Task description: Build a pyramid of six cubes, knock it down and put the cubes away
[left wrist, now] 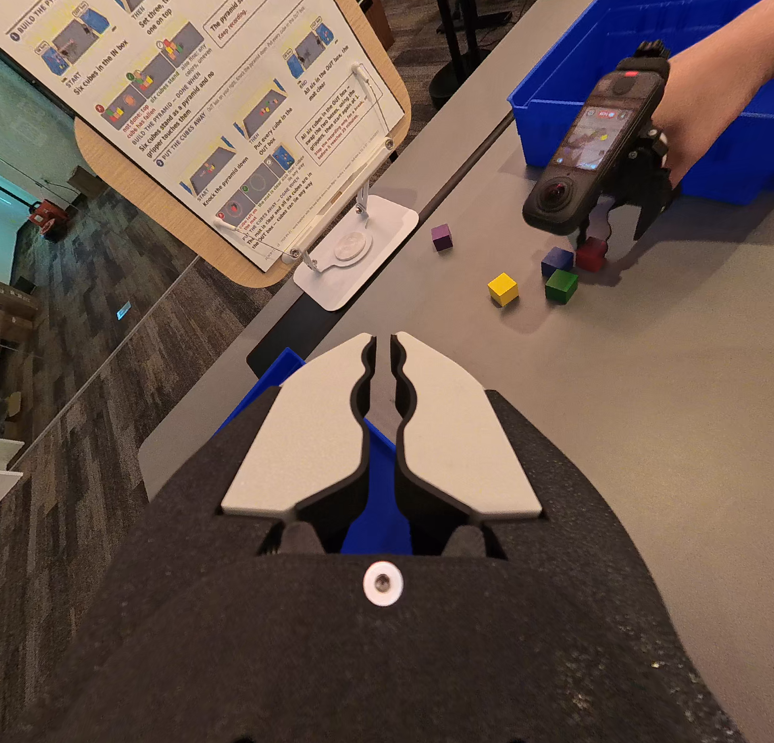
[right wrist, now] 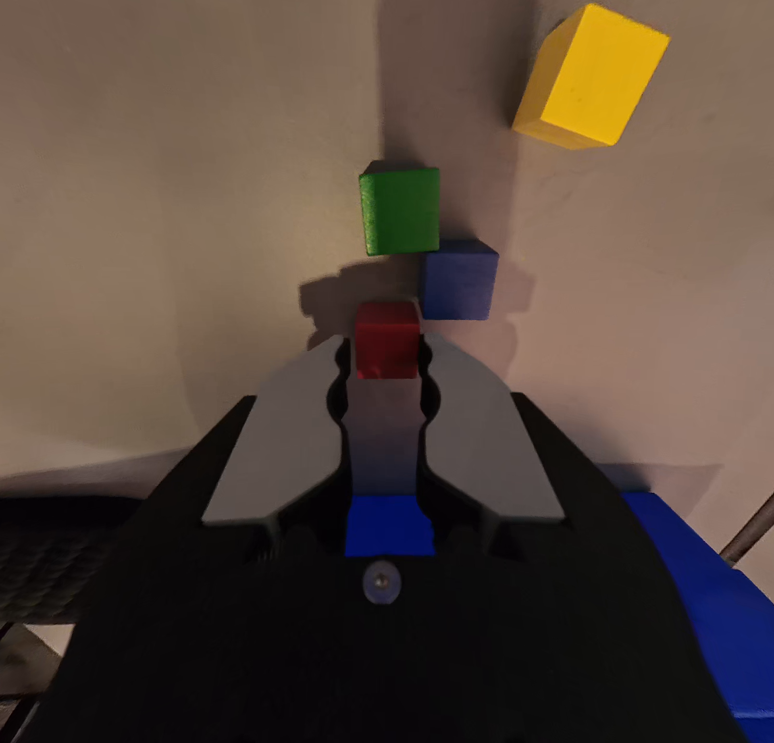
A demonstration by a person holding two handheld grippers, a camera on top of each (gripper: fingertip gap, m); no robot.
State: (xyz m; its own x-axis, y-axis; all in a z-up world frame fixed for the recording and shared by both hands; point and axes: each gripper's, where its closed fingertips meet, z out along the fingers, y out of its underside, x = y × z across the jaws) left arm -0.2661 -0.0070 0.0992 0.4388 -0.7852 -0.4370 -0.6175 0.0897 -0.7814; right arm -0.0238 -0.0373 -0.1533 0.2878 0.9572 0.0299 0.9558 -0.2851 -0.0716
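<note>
My right gripper (right wrist: 386, 346) is shut on a red cube (right wrist: 387, 339), its fingertips pressed against the cube's two sides, low over the grey table. A blue cube (right wrist: 458, 281) lies just beyond it and a green cube (right wrist: 400, 212) past that, corner to corner. A yellow cube (right wrist: 586, 78) lies farther off to the right. The left wrist view shows the right gripper (left wrist: 603, 237) on the red cube (left wrist: 590, 253), with the blue (left wrist: 557, 262), green (left wrist: 561, 286), yellow (left wrist: 503, 289) and purple (left wrist: 442, 237) cubes around it. My left gripper (left wrist: 383, 337) is shut and empty, above the table.
A large blue bin (left wrist: 670, 52) stands behind the right gripper at the table's far right. Another blue bin (left wrist: 285, 371) lies under my left gripper. An instruction sheet on a stand (left wrist: 356, 245) sits at the table's edge. A person's hand (left wrist: 712, 94) holds the right gripper. Across from one pair of fingers to the other is roughly 35 centimeters.
</note>
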